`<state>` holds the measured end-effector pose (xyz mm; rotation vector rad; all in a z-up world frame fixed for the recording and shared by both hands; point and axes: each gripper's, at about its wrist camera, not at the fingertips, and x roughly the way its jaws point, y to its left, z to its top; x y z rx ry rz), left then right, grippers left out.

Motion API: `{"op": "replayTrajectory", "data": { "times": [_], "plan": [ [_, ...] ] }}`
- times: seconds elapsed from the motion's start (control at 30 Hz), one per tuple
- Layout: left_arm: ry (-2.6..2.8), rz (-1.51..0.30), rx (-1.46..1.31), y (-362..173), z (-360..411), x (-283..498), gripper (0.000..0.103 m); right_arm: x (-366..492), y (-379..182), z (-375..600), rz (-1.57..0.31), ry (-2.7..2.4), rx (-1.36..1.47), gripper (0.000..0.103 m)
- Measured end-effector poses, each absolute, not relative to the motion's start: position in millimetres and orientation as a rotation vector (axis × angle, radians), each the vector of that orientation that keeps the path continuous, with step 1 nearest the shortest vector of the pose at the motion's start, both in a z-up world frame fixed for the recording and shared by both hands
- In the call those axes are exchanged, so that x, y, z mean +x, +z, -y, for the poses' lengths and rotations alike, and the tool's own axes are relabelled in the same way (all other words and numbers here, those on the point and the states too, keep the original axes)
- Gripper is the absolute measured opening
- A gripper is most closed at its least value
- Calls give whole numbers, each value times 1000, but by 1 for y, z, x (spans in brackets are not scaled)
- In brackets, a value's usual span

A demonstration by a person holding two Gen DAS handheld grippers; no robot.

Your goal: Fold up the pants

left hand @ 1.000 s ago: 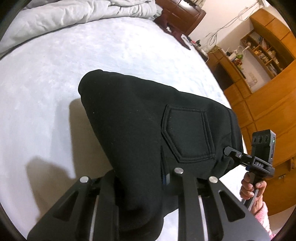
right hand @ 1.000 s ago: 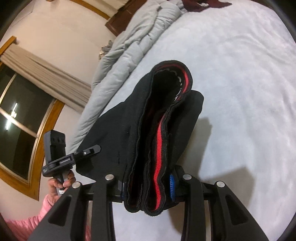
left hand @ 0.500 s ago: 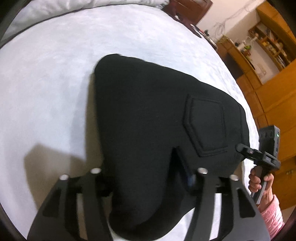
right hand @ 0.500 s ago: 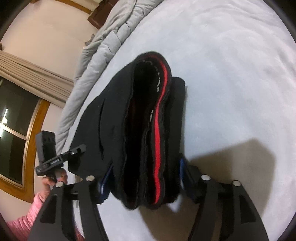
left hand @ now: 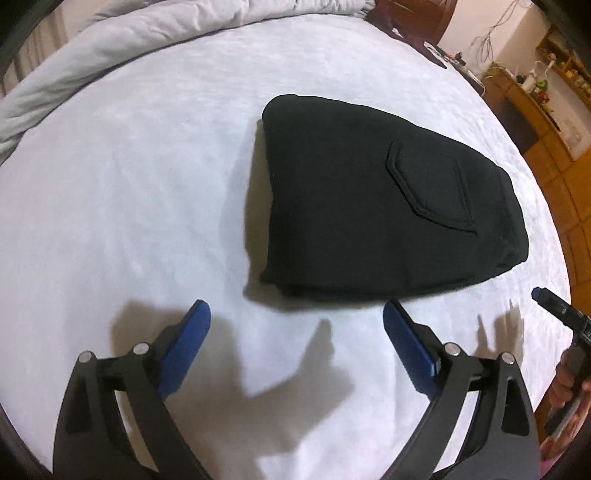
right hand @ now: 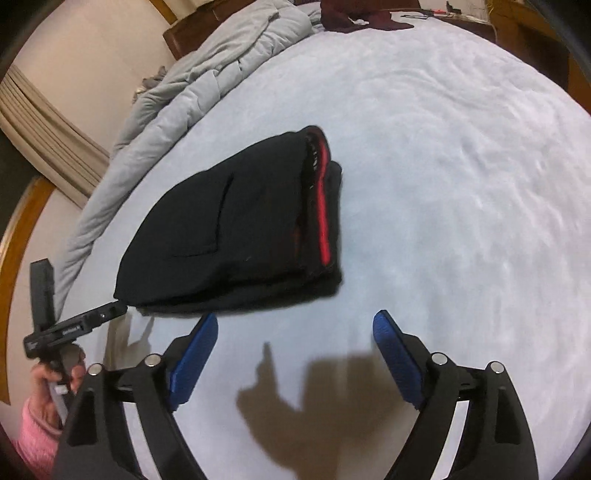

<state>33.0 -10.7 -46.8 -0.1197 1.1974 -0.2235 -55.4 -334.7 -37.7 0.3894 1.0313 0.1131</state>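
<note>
The black pants lie folded in a compact stack on the white bed, back pocket facing up. In the right wrist view the pants show a red stripe along the waistband edge. My left gripper is open and empty, just short of the stack's near edge. My right gripper is open and empty, also just short of the stack. The right gripper's tip shows in the left wrist view; the left gripper shows in the right wrist view.
A grey duvet is bunched along the bed's far side. A dark red garment lies at the far end. Wooden cabinets and shelves stand beside the bed. A curtain hangs by the window.
Both grippers let go of the folded pants, opened wide and pulled back. The stack now rests on the bed.
</note>
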Motion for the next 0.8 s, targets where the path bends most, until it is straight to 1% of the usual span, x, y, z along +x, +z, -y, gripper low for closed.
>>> {"op": "replayTrajectory", "data": {
  "times": [0.37, 0.8],
  "plan": [
    [-194, -1153, -46, -11, 30, -2, 97, -65, -17, 276, -1060, 61, 311, 92],
    [-210, -1125, -31, 8, 29, -16, 97, -71, -4, 253, -1055, 49, 281, 94]
  ]
}}
